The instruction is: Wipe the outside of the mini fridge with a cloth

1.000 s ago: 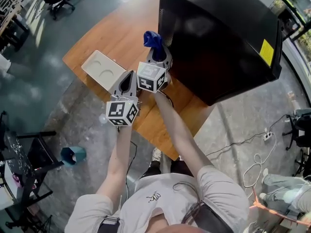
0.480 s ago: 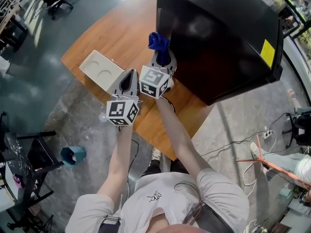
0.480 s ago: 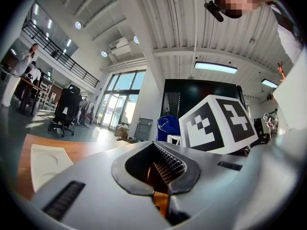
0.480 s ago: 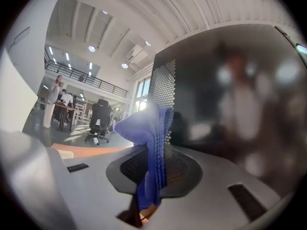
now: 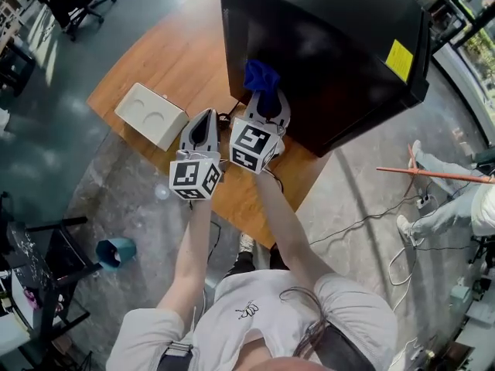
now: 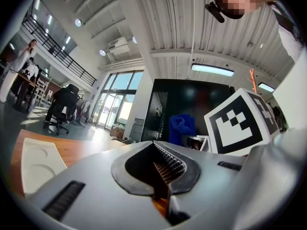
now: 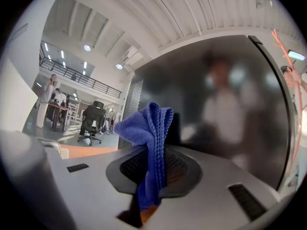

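With our right gripper point(image 7: 149, 181) pinching the crumpled blue cloth point(image 7: 146, 123) at the glossy black mini fridge point(image 5: 332, 45), left gripper's point(image 6: 158, 171) jaws together, we must press and sweep

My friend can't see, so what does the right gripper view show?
The right tool pinches a blue cloth close to the shiny black mini fridge. An office chair stands far off at the left.

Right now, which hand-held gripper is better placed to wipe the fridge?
The right hand-held gripper: it grips the cloth close to the fridge. The left hand-held gripper is shut and empty.
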The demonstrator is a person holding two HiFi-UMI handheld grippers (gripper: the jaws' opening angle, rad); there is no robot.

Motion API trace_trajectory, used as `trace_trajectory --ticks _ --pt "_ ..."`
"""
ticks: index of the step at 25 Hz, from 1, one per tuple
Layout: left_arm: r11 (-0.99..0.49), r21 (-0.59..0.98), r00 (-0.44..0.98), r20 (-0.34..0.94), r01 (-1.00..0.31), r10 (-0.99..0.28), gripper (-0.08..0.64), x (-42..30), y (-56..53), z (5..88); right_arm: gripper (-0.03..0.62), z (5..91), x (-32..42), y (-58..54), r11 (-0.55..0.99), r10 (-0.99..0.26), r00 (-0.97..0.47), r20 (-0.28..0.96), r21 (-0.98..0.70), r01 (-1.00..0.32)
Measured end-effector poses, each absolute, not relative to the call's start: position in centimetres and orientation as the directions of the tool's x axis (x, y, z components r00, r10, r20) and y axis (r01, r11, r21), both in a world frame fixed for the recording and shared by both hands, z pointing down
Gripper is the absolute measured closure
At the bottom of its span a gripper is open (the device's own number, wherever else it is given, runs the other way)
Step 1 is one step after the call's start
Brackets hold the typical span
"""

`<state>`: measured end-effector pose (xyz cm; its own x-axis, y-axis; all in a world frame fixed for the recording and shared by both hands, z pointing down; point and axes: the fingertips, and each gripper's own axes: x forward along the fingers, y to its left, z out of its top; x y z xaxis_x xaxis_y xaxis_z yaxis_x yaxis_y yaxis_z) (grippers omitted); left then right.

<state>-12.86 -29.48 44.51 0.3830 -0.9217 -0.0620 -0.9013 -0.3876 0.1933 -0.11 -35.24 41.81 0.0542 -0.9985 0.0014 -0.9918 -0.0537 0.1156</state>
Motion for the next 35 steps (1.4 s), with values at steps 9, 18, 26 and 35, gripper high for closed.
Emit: trace_trajectory --ticks 9,18,26,35 --pt "-0.429 0.194 0.422 -0.082 -0.882 -0.903 0.555 -8.9 -27.1 43.5 0.523 40.1 6.6 -29.9 -0.123 -0.992 0.121 -0.032 0.115 -0.986" --pt "-0.472 0.197 0.463 -0.094 -0.859 -0.882 0.555 -4.8 -25.1 42.8 0.523 38.9 13.0 -24.7 -0.176 -0.984 0.171 -0.054 0.102 -0.979" --pt "-0.503 0.190 0.492 -0.106 -0.843 -0.864 0.555 -2.2 -24.0 42.1 0.523 38.5 16.1 -22.1 -0.213 -0.976 0.206 -0.067 0.122 -0.969" --pt "-0.515 0.190 0.506 -0.097 -0.836 -0.857 0.555 -1.0 -23.7 42.2 0.523 38.8 18.8 -21.0 -0.259 -0.965 0.253 -0.061 0.108 -0.960"
